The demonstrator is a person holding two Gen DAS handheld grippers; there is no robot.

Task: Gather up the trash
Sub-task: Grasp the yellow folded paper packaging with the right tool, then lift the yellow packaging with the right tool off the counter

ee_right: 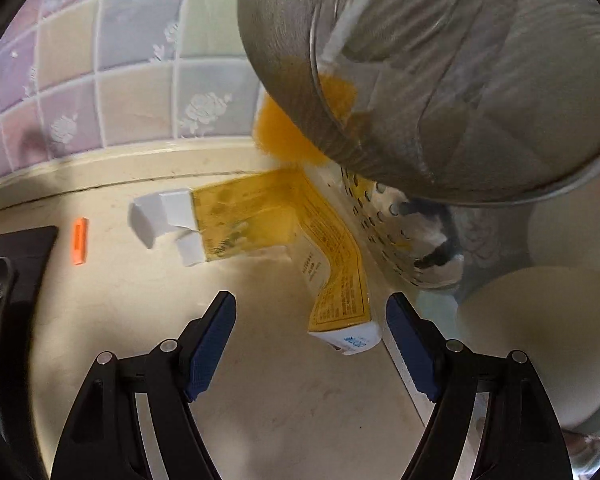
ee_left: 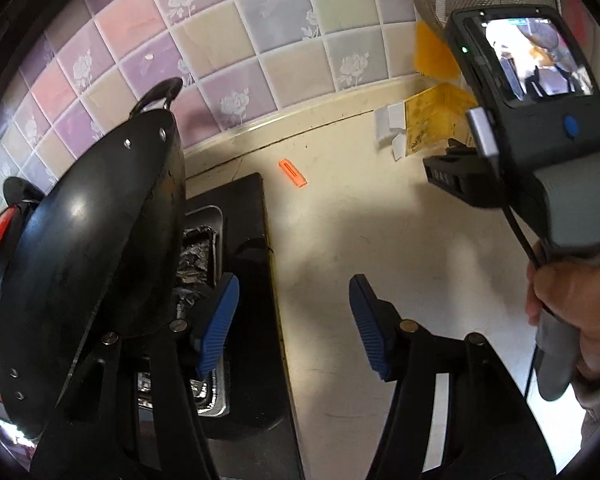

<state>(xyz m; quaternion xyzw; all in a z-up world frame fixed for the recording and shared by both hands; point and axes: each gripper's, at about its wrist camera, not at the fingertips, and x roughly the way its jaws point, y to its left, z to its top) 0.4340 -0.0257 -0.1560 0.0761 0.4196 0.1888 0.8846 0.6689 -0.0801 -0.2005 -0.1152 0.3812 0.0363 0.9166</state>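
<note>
Pastel rose-patterned wall tiles (ee_left: 236, 40) behind a cream counter (ee_left: 360, 220). Left wrist view: left gripper (ee_left: 294, 328) fingers wide apart, holding nothing, above the counter beside a black wok (ee_left: 84, 240) on the stove; small orange scrap (ee_left: 293, 173) well ahead, untouched.

Right wrist view: right gripper (ee_right: 311, 344) fingers wide apart, empty; flattened yellow carton (ee_right: 284, 224) lying bent on the counter, its near end between the fingers, toward the right one. Likely risks: carton sliding or folding under a squeeze, or knocking the mesh strainer (ee_right: 420, 80) hanging overhead.

yellow carton (ee_right: 284, 216) | orange scrap (ee_right: 80, 241) | pastel rose-print tiles (ee_left: 260, 20)
</note>
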